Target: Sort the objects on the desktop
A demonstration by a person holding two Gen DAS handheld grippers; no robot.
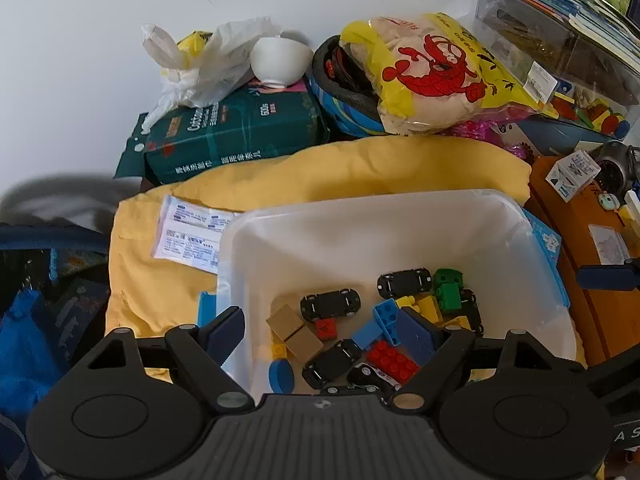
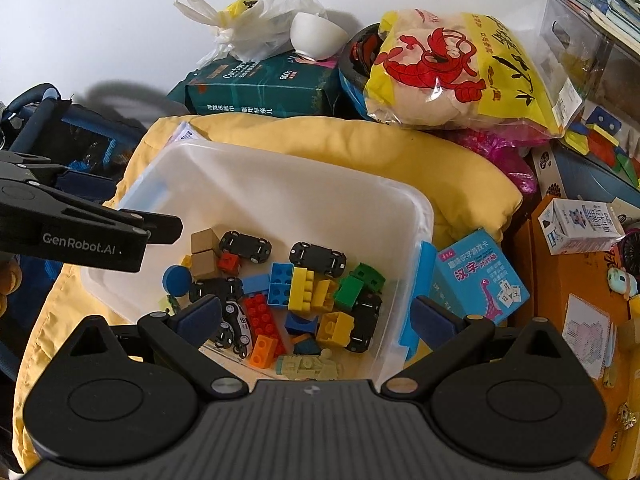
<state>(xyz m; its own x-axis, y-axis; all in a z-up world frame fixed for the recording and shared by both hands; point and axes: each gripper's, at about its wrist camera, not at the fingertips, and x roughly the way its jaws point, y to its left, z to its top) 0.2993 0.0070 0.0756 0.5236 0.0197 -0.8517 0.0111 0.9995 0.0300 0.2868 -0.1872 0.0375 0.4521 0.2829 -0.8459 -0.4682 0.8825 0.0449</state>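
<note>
Bright, even light; soft shadows on the wall; strong fisheye bending, dark corners.

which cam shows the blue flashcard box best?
Right wrist. The blue flashcard box lies beside the clear bin, its printed face fully readable. The left wrist view catches only a blue sliver of it behind the bin's far rim.

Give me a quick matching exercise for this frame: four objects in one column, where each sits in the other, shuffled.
Things:
1. small white ceramic bowl
2. green plastic building brick
3. blue card box with a dinosaur picture
4. small white milk carton

Places:
A. inside the translucent plastic bin
B. on the orange cardboard box
C. on the dark green tissue pack
D. beside the bin, outside its wall

Pairs: 1-C, 2-A, 3-D, 4-B
</note>
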